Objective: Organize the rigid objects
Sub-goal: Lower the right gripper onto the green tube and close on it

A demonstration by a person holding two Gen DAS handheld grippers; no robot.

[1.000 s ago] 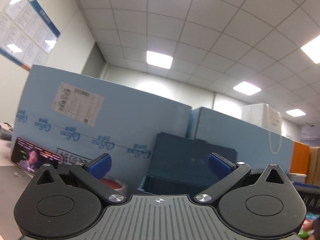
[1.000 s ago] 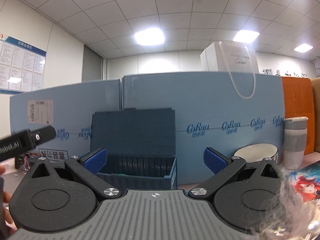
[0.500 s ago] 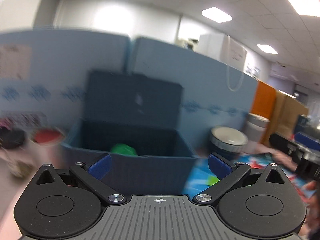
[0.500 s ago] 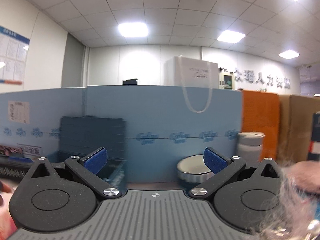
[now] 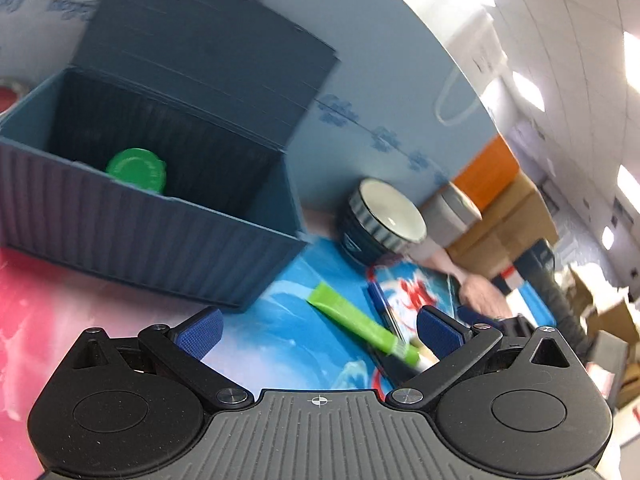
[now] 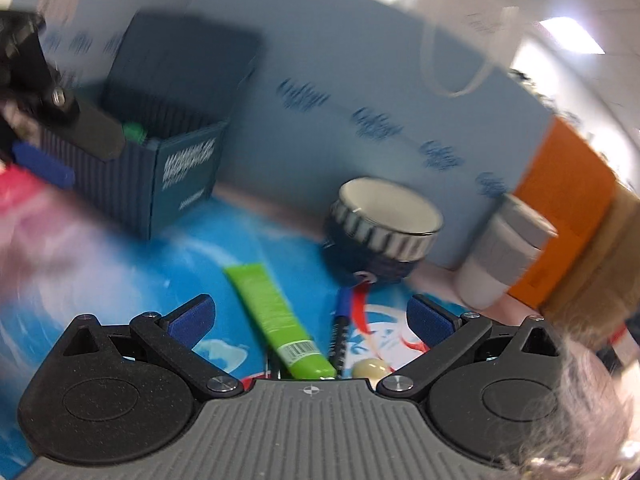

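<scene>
1. Green stands out twice: a lime tube (image 6: 276,316) lies flat on the printed mat (image 6: 224,236) at the lower centre of the right wrist frame, and a green-capped item (image 5: 138,170) already sits inside the dark blue ribbed bin (image 5: 152,236) at the left of the left wrist frame.
2. Right gripper (image 6: 308,320) has its jaws spread wide with nothing between them; the tube lies in the gap ahead, a pose that looks like lining up for a grasp across its width.
3. Left gripper (image 5: 318,330) is likewise spread and empty, and it faces the mat just beside the bin's near wall; the tube's cap end shows near its right pad.
4. A dark pen (image 6: 340,328) lies just beside the tube on its right, and a small pale ball (image 6: 370,368) sits at the lower edge; both are close enough to be caught by a careless closure.
5. Bin's lid (image 5: 208,48) stands raised at the back, which leaves the top free for dropping things in.
6. A ribbed-rim bowl (image 6: 386,226) and a grey cup (image 6: 506,252) stand against the blue board, apart from the small loose items; both frames are blurred.
</scene>
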